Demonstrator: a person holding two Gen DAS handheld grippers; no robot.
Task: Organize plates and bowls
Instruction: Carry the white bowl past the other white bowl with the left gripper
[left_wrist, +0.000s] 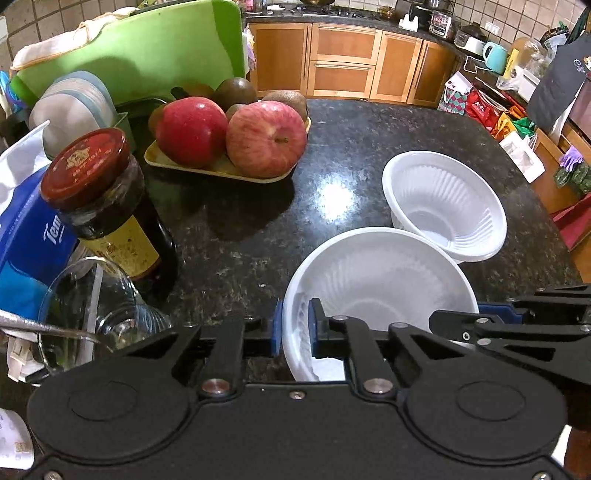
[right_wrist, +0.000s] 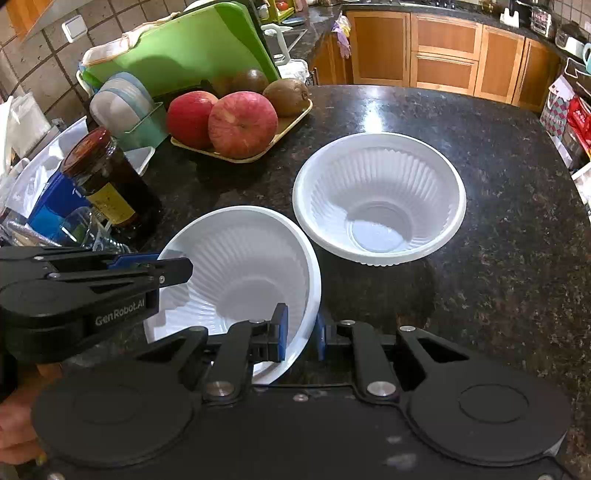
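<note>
Two white ribbed plastic bowls are on the dark granite counter. The near bowl (left_wrist: 380, 291) (right_wrist: 240, 273) is tilted and held at both sides. My left gripper (left_wrist: 293, 325) is shut on its left rim; it also shows in the right wrist view (right_wrist: 173, 266). My right gripper (right_wrist: 301, 334) is shut on its right rim, one pad inside, one outside; it also shows in the left wrist view (left_wrist: 461, 321). The far bowl (left_wrist: 443, 206) (right_wrist: 380, 199) stands upright on the counter, its rim close to the held bowl.
A yellow tray of apples and kiwis (left_wrist: 229, 140) (right_wrist: 240, 122) sits behind. A dark jar with a red lid (left_wrist: 107, 206) (right_wrist: 110, 177), a glass bowl (left_wrist: 92, 314), a blue tissue pack (left_wrist: 26, 251) and a green cutting board (right_wrist: 184, 48) crowd the left. The counter edge curves at right.
</note>
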